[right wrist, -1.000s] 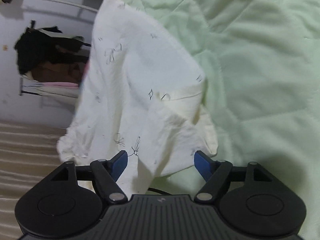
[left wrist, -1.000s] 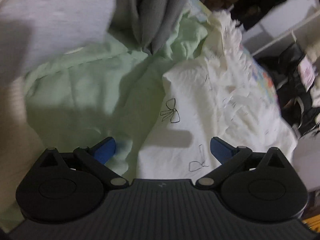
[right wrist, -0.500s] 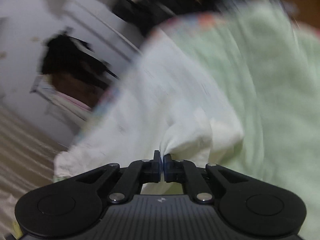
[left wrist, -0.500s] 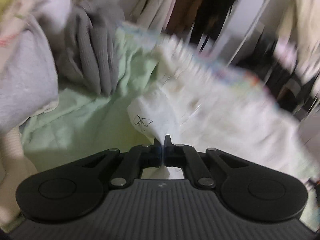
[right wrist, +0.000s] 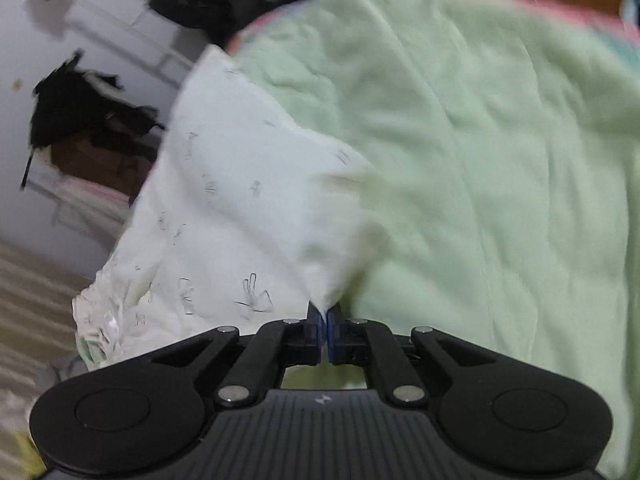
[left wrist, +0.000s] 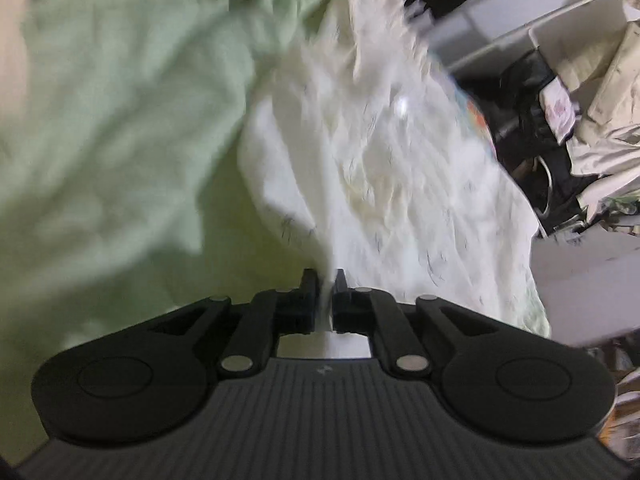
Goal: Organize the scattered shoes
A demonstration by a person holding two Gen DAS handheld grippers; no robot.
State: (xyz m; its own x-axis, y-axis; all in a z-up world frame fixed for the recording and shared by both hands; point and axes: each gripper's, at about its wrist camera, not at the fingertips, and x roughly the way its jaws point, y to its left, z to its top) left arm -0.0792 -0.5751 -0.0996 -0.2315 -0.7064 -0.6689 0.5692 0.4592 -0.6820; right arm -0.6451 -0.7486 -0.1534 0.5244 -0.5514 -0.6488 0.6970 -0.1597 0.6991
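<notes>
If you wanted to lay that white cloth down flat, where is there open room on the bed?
The open patch is the green quilt, right of the white cloth that the right claw and left claw both pinch. In the left view, more bare quilt lies left of the cloth. The shelves past the bed edge look crowded.

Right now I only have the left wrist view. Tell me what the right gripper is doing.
Observer: The right gripper is shut on a pinched corner of the white printed cloth.
Operator: Say what lies under that cloth on its side.
Observer: The light green quilt; it fills the right of that view.
Operator: Report any shoes there.
Observer: None visible. Only dark clothes hanging against a pale wall beyond the bed.
</notes>
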